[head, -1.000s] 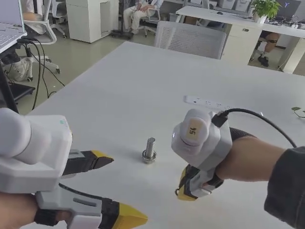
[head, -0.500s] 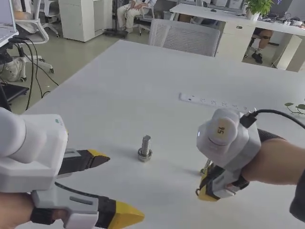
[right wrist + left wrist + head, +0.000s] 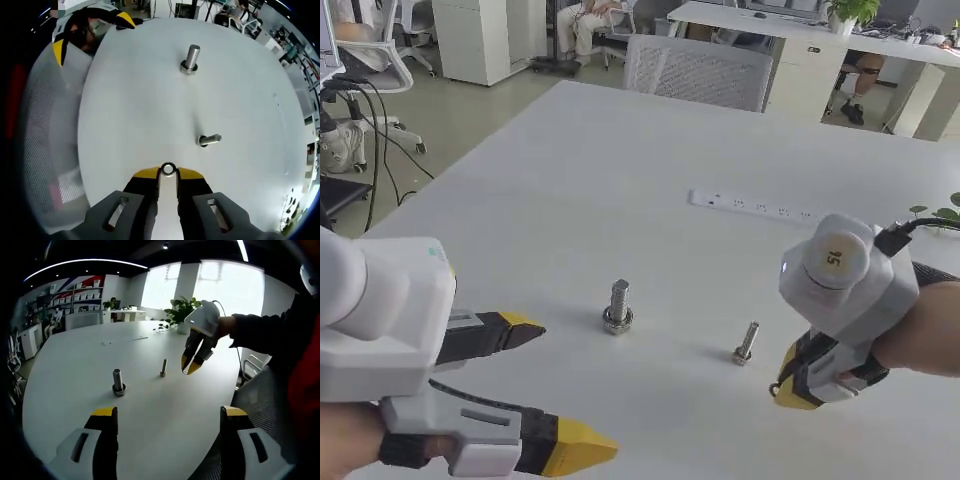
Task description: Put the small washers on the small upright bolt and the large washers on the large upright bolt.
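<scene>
tabletop point(image 3: 140, 100) lies bare between small bolt point(image 3: 210, 139) and right hand-held gripper point(image 3: 168, 173) pinching a washer point(image 3: 168, 169); left hand-held gripper point(image 3: 162, 414) gapes.

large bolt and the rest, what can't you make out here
Large bolt: how many washers sit at its base, too small in all three views.
Small bolt: whether any washer is on it, too small in every view.
Right tool: jaws covered by its own housing in the head view; the right gripper view shows them shut on a washer.
Left tool: rear cut off by the head view's bottom edge.
</scene>
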`<act>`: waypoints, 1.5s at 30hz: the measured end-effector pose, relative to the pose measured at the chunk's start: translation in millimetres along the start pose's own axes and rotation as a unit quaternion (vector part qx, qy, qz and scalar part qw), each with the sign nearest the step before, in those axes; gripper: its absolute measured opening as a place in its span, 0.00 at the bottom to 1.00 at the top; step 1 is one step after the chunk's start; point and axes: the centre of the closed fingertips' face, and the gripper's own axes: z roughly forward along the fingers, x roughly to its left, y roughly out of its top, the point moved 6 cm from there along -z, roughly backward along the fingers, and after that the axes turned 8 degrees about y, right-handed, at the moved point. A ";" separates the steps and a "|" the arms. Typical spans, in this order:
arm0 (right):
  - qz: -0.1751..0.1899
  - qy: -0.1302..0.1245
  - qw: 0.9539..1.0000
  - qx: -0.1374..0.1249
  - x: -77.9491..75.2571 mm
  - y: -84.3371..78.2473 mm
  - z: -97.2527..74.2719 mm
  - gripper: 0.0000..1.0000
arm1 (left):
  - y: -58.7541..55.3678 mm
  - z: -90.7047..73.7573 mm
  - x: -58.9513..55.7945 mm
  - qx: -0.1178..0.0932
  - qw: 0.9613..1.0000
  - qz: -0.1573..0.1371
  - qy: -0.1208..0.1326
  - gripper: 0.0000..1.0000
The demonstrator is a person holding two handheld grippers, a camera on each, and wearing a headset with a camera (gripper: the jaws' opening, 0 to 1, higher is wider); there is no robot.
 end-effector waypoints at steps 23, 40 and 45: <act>-0.022 -0.039 0.999 -0.011 -24.7 27.9 -39.1 0.14 | -1.7 -0.7 0.5 -0.001 1.000 -0.001 0.002 0.84; -0.044 -0.038 0.998 -0.001 -39.6 44.2 -33.4 0.14 | -2.9 -1.5 1.5 0.000 1.000 -0.006 0.007 0.84; -0.046 -0.030 0.998 0.004 -42.3 45.6 -27.4 0.14 | -3.3 -1.7 2.4 0.002 1.000 -0.009 0.008 0.84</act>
